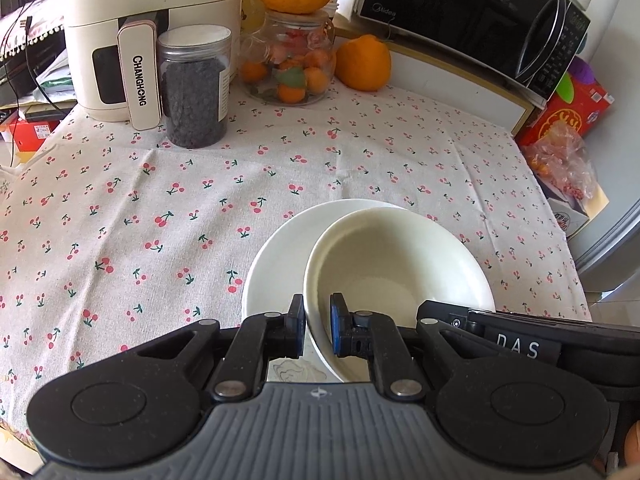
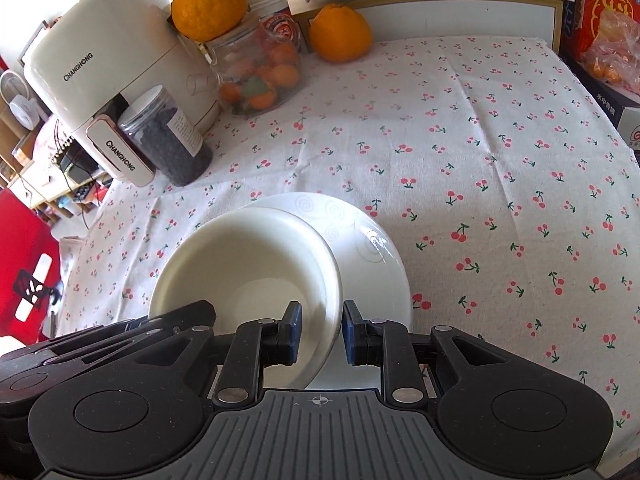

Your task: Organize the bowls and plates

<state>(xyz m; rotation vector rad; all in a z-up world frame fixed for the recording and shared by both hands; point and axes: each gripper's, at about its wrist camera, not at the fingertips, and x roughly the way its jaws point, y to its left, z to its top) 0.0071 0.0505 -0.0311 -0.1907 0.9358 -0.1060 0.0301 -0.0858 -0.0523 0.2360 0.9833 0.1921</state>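
Observation:
A cream bowl (image 1: 392,264) is held tilted over a white plate (image 1: 280,256) that lies on the cherry-print tablecloth (image 1: 160,208). My left gripper (image 1: 317,326) is shut on the bowl's left rim, one blue pad inside and one outside. My right gripper (image 2: 321,332) is shut on the opposite rim of the same bowl (image 2: 248,264). In the right wrist view the plate (image 2: 360,240) shows faint swirl marks and sits under and right of the bowl. Each gripper's body shows at the other view's lower edge.
At the table's back stand a white Changhong appliance (image 1: 120,20), a jar of dark bits (image 1: 196,88), a glass jar of small oranges (image 1: 294,64) with a large orange on top, another orange (image 1: 362,64) and a microwave (image 1: 472,12). Boxes and bags sit off the right edge.

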